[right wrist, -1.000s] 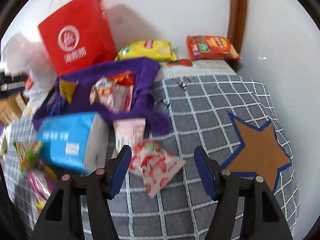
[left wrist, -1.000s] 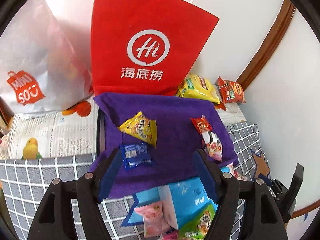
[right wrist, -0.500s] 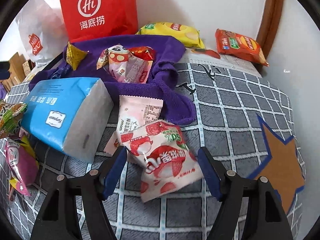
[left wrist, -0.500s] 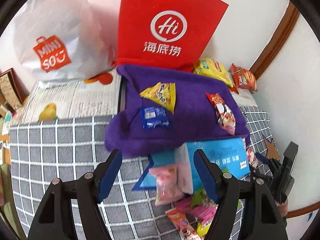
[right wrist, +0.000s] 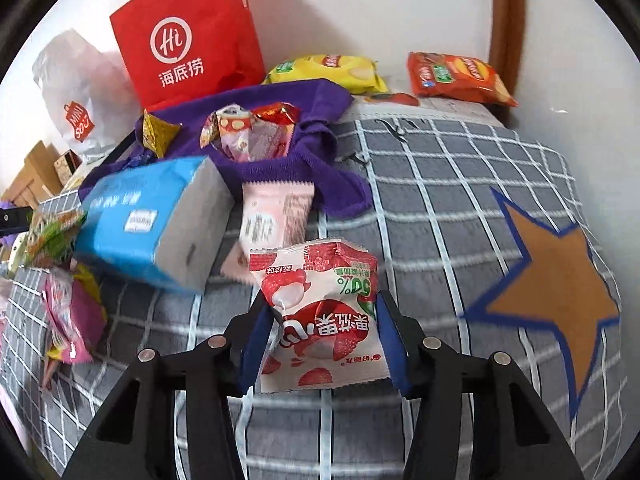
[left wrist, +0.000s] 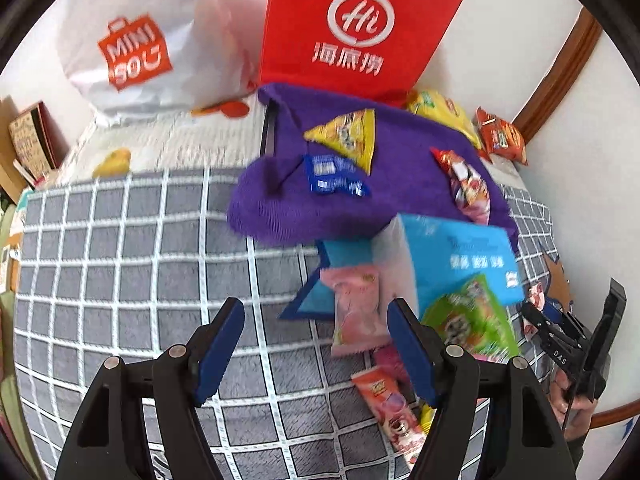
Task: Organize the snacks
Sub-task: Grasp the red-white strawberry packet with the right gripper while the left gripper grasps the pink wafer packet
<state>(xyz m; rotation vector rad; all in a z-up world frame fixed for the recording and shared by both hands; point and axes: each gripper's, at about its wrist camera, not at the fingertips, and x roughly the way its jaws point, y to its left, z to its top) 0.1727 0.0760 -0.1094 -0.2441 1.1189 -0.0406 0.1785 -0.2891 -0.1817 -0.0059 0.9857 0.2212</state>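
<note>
The right gripper (right wrist: 320, 336), its jaws just closing, pinches the strawberry snack packet (right wrist: 320, 312) on the near grey checked blanket (right wrist: 440, 208), presumably bound for the purple cloth (right wrist: 320, 96) beyond, while the left gripper (left wrist: 316, 344) hangs open and empty beside the pink packet (left wrist: 356, 308).

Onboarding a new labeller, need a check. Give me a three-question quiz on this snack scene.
1. True or false: the left gripper holds a packet.
2. What is between the right gripper's jaws? A blue tissue pack; B strawberry snack packet; C yellow chip bag.
3. Fill in: the yellow triangular packet lies on the ___ cloth.
Key: 1 false, jaws open, empty. 2 B; the jaws have just been closing on it. 3 purple.
</note>
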